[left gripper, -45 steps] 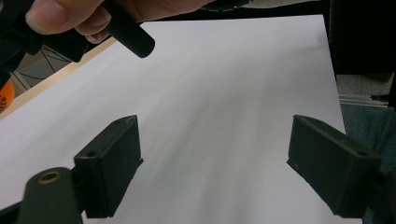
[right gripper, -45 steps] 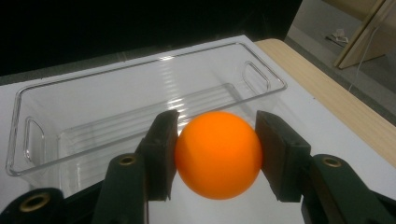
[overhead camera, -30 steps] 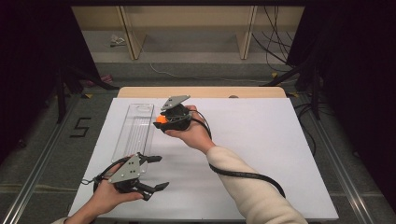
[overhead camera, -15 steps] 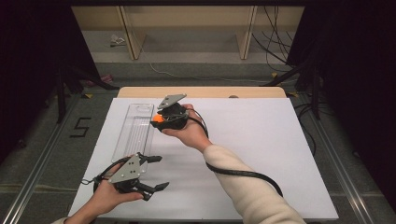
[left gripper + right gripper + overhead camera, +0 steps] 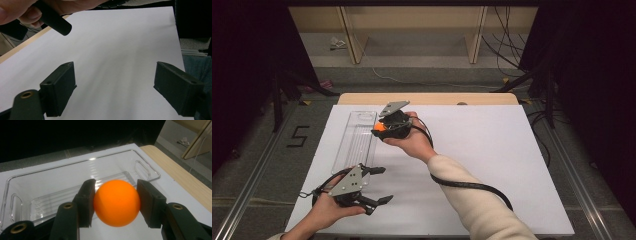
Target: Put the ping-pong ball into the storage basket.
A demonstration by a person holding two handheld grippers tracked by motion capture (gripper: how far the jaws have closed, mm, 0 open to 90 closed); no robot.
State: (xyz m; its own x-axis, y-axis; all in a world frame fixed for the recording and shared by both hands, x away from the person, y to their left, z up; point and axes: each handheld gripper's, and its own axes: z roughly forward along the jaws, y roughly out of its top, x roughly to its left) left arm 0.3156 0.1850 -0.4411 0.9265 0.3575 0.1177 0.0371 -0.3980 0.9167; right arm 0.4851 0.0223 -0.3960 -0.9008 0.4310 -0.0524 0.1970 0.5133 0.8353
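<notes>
Your right tongs point(image 5: 116, 195) are clamped on the orange ball point(image 5: 116, 202), one pad on each side, ball off the surface. In the high view the right tongs point(image 5: 379, 128) hang at the right-hand long edge of the clear plastic tray point(image 5: 354, 145), near its far end; in the right gripper view the tray point(image 5: 50, 187) sits just past the ball, ribbed floor, a cut-out handle at each end. Nothing sits between ball and tray. Your left tongs point(image 5: 122, 85) are wide open, nothing between the pads, just bare white sheet ahead; in the high view the left tongs point(image 5: 379, 185) are at the near left of the surface, just off the tray's near end, well apart from the right ones. The right gripper's black cable point(image 5: 472, 186) loops across the sheet beside your right sleeve point(image 5: 477, 205). The surface point(image 5: 492, 150) is a white sheet over a wooden top, with a wood strip showing along the far edge. Around it: grey floor point(image 5: 262, 165) with a "5" mark point(image 5: 298, 136) at left, metal rails on both sides, a wooden frame point(image 5: 412, 30) beyond, loose cables point(image 5: 507, 45) far right, dark surroundings.
</notes>
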